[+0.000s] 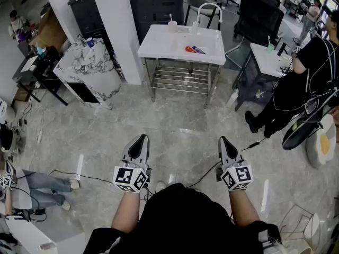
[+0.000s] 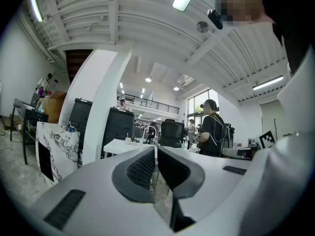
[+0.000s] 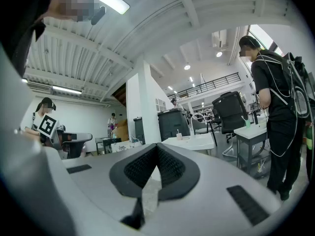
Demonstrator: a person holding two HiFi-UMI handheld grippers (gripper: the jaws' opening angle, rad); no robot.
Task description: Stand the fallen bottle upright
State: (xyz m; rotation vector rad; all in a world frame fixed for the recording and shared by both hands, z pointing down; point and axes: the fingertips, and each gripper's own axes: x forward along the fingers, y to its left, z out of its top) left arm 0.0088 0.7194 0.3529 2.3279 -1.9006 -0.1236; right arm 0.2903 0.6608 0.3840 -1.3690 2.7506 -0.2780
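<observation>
Not started yet: left gripper [image 1: 140, 138] and right gripper [image 1: 224, 140] shut and empty, far from the bottle [image 1: 195, 49] lying flat on the table [image 1: 159, 42], all left to do.

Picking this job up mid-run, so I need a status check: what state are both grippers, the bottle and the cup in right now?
left gripper: shut, empty, over the floor well short of the table.
right gripper: shut, empty, also short of the table.
bottle: lying on its side on the white table, not yet stood up.
cup: upright near the table's far edge.
</observation>
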